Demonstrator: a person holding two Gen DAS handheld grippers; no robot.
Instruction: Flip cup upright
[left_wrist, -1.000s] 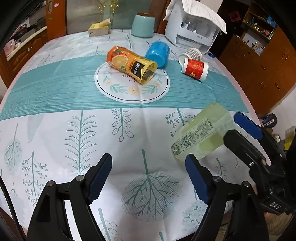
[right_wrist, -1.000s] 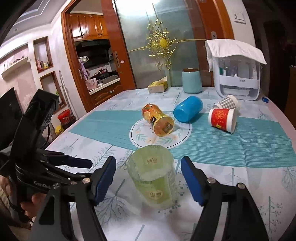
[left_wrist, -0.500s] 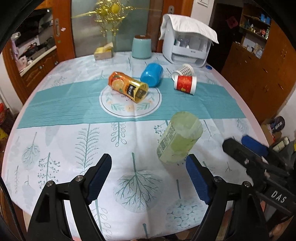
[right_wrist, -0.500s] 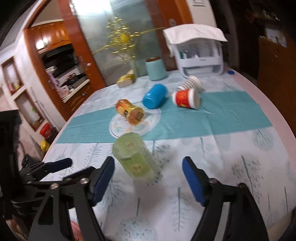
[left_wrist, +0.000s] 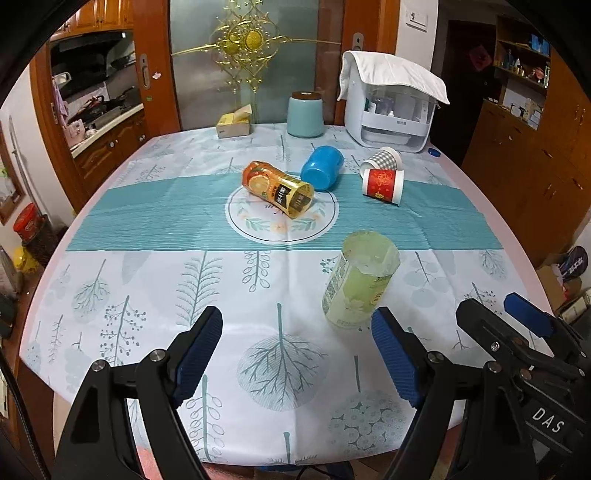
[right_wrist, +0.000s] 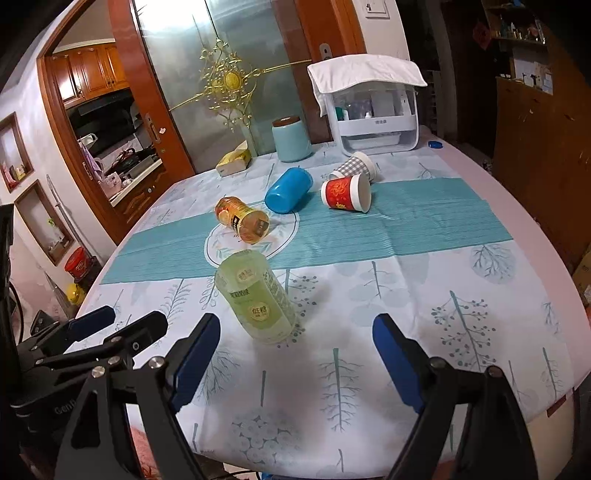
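Note:
A pale green translucent cup (left_wrist: 358, 280) stands upright, mouth up, on the tablecloth near the front; it also shows in the right wrist view (right_wrist: 255, 299). An orange cup (left_wrist: 277, 188), a blue cup (left_wrist: 322, 172), a red paper cup (left_wrist: 382, 185) and a checked paper cup (left_wrist: 380, 157) lie on their sides further back. My left gripper (left_wrist: 295, 354) is open and empty at the table's front edge, left of the green cup. My right gripper (right_wrist: 295, 354) is open and empty, just in front of the green cup.
A light blue canister (left_wrist: 306, 114), a white organiser box with a cloth on top (left_wrist: 389, 107) and a yellow tissue box (left_wrist: 233, 125) stand at the table's far edge. Wooden cabinets (left_wrist: 524, 155) stand to the right. The table edge runs just below both grippers.
The green cup went from lying tilted between my right gripper's fingers to standing upright and free. Both grippers have pulled back toward the front edge and risen.

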